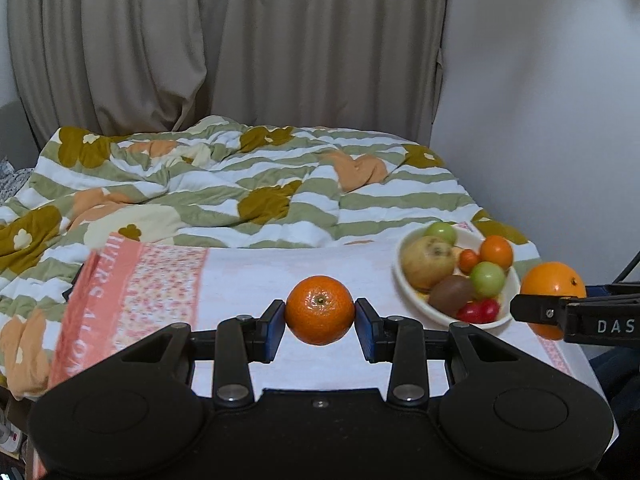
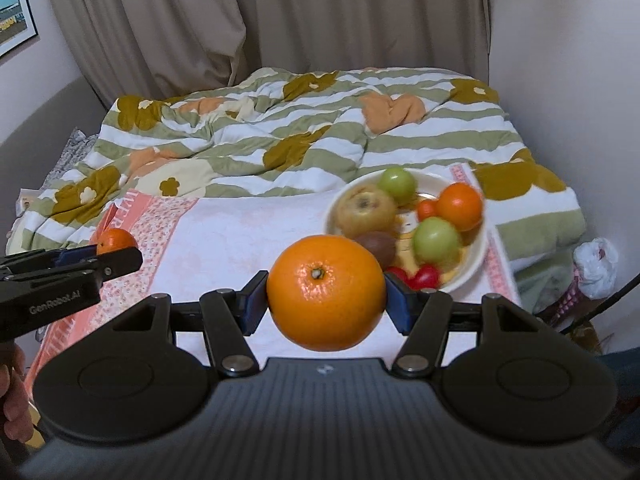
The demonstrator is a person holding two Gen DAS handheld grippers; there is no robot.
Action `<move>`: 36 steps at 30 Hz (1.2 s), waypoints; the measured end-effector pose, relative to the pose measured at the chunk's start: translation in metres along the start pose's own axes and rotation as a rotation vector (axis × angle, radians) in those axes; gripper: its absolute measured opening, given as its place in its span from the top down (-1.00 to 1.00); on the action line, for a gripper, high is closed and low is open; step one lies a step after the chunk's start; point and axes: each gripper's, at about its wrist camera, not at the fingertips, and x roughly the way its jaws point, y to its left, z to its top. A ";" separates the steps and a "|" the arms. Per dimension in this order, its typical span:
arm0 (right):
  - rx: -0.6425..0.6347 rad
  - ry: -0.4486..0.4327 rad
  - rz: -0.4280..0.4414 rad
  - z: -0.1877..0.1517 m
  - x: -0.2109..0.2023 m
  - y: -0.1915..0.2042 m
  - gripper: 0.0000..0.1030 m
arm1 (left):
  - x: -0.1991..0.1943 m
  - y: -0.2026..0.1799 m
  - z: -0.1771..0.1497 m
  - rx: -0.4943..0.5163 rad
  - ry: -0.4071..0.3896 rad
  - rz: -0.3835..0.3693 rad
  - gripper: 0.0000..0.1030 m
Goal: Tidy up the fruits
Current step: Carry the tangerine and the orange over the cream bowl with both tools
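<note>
My left gripper is shut on a small mandarin, held above the white and pink cloth. My right gripper is shut on a large orange, lifted just in front of a white bowl. The same bowl in the left wrist view holds a yellow-brown pear, green fruits, a small orange, a kiwi and red tomatoes. The right gripper with its large orange shows at the right edge of the left wrist view; the left gripper with its mandarin shows at the left of the right wrist view.
The cloth lies on a bed with a rumpled green-striped flowered quilt. Beige curtains hang behind and a white wall stands at the right. A white plastic bag sits beside the bed. A person's hand shows at lower left.
</note>
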 end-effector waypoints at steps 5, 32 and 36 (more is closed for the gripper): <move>-0.022 -0.012 0.015 0.011 -0.008 -0.047 -0.46 | 0.009 -0.046 0.003 -0.013 -0.002 0.014 0.20; 0.007 0.052 -0.024 0.074 0.082 -0.142 -0.46 | 0.154 -0.158 0.039 0.225 0.116 -0.157 0.19; 0.014 0.062 -0.033 0.076 0.091 -0.144 -0.46 | 0.165 -0.166 0.035 0.261 0.149 -0.185 0.19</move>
